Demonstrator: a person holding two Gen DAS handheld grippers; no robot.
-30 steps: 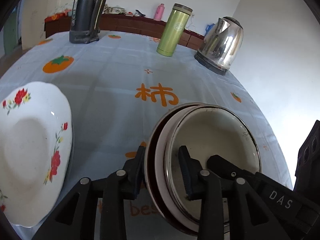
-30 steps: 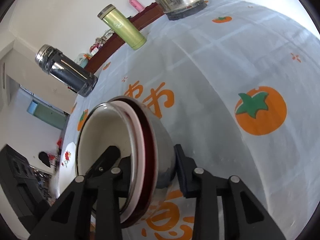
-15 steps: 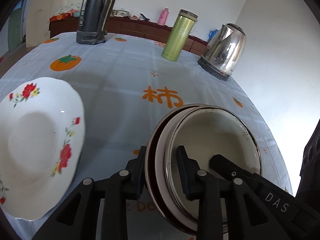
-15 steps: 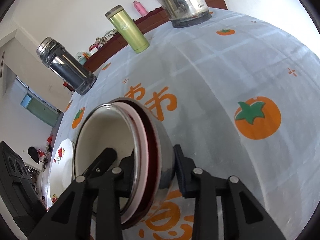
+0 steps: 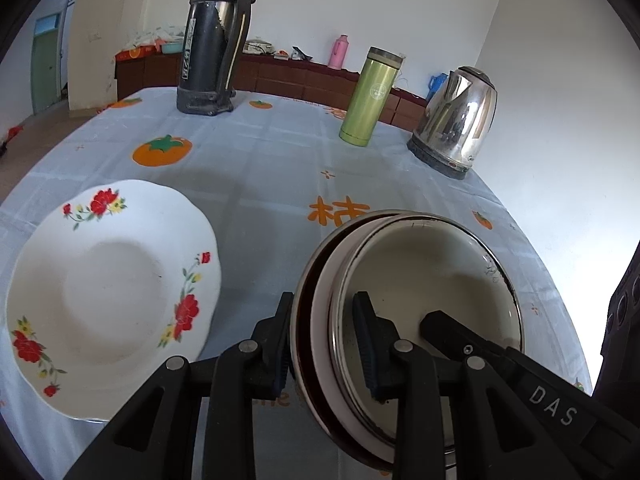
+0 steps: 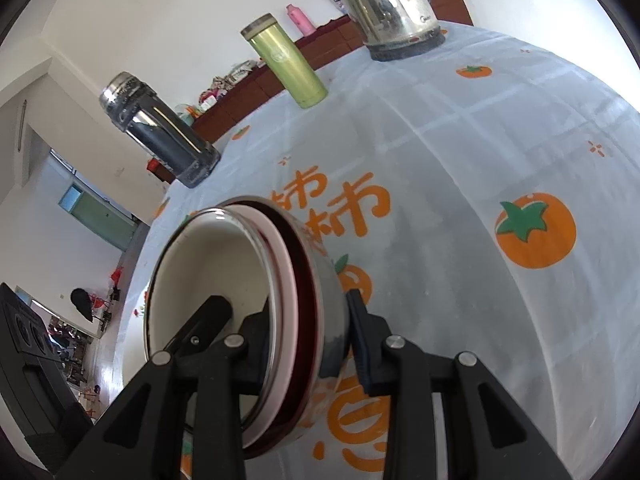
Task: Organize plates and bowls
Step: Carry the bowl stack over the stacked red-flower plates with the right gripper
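bowl stack [image 5: 420, 292]: three bowls nested together. The outer one is steel, a pinkish one with a dark red band sits inside it, and a cream enamel bowl with a metal rim is the innermost. The whole stack is tilted on its side, mouth facing sideways, and looks to be off the tablecloth.
inside the stack: pretty much nothing. The cream interior is bare apart from a few dark marks near the rim and the gripper fingers poking in.
left gripper [image 5: 324, 332]: clamped on the stack's rim from one side, one finger outside against the steel wall and the other inside the cream bowl. Its jaws have just been closing a little, with the rim layers between them.
right gripper [image 6: 308, 328]: same deal from the opposite side, pinching the rim with one finger in and one out. So both grippers carry the stack between them.
flower plate [image 5: 108, 292]: white, scalloped edge, red flower prints. It sits on the tablecloth just left of the stack in the left wrist view, with nothing in it.
tablecloth [image 5: 260, 184]: pale blue with orange persimmon prints and orange characters.
back of table: a dark thermos [image 5: 214, 40], a green tumbler [image 5: 370, 104] and a steel kettle [image 5: 458, 120] stand upright, all closed and well apart from the stack.
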